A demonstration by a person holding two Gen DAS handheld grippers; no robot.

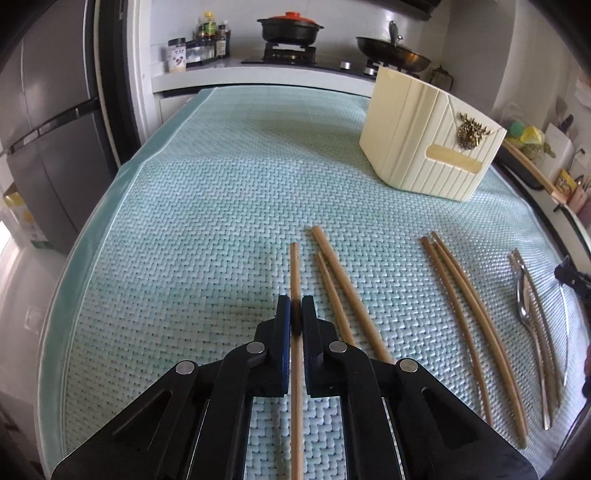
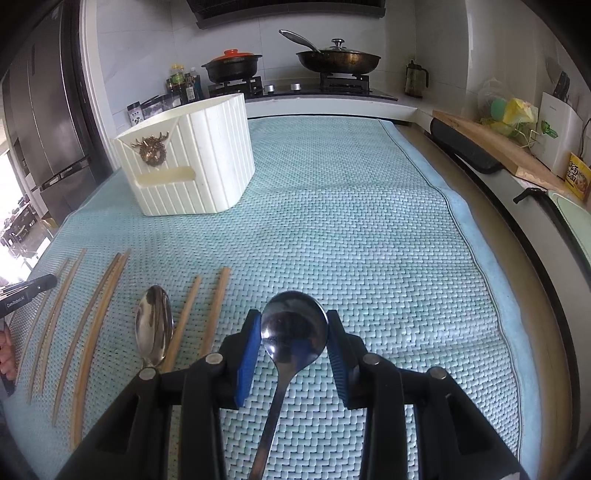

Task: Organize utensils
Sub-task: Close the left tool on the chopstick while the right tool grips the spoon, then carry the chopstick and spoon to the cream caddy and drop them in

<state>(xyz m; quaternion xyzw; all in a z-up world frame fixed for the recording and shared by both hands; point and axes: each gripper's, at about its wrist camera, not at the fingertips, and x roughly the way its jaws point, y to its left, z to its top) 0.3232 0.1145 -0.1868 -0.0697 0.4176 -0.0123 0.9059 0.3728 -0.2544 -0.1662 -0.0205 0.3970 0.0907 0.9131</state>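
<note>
While the left gripper (image 1: 296, 317) pinched a wooden chopstick (image 1: 294, 266) and the right gripper (image 2: 294, 334) clasped a steel spoon (image 2: 293, 328), both needed carrying forward to the cream holder (image 2: 192, 166).

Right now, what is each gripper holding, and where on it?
Left gripper: one chopstick, gripped along its shaft. Right gripper: a spoon, gripped across the bowl's sides.

Mat (image 2: 351, 229): pale teal, herringbone weave. Box (image 2: 192, 162): cream, vertical ribs, bronze emblem. Chopsticks (image 1: 476, 314): tan wood. Spoons (image 2: 295, 332): silver. Gripper pads (image 2: 248, 354): blue; arms black. Pot lid (image 1: 289, 15): red-orange.
</note>
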